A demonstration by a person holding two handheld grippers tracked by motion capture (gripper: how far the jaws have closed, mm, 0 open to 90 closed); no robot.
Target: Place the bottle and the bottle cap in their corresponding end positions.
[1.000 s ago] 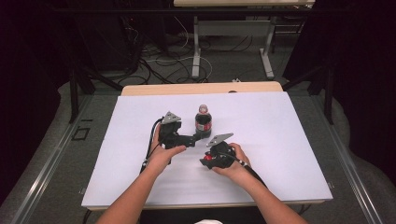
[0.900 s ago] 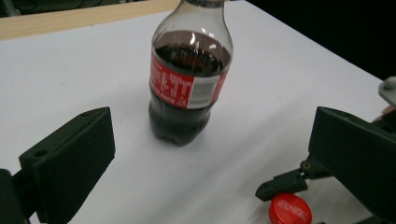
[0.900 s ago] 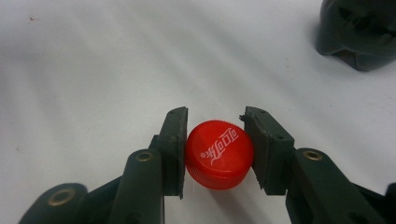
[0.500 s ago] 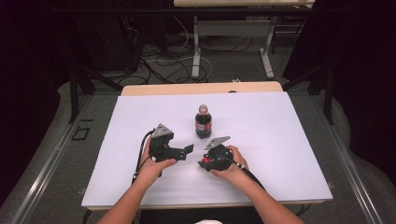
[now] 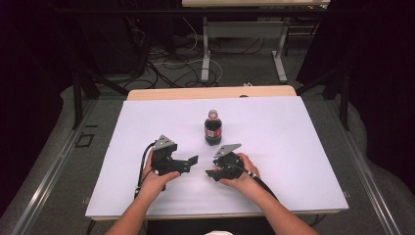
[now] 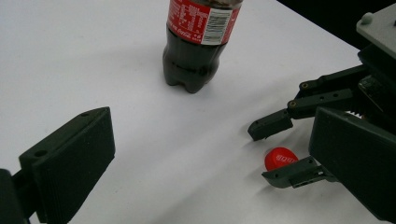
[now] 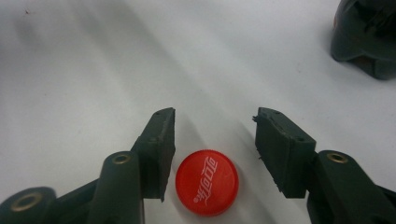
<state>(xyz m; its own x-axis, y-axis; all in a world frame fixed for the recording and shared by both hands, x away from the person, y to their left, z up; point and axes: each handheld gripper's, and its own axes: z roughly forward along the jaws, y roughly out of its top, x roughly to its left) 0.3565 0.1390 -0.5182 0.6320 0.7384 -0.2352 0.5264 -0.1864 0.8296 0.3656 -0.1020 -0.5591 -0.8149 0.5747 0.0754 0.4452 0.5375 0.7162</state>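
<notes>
right gripper (image 7: 212,135) jaws just opened narrowly; red cap (image 7: 207,181) released flat near tabletop's front edge. left gripper (image 6: 205,154) wide, withdrawn from bottle (image 5: 212,128); uncapping judged complete.

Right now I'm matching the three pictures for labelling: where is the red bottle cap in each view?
High view: too small to make out; look at the right tool's tips, just below the bottle.
Left gripper view: the cap lies lower right, between the right tool's jaws.
Right gripper view: bottom centre, between the jaws, which have just been opening and do not press on it.
Shared landmark: the right tool.
</notes>
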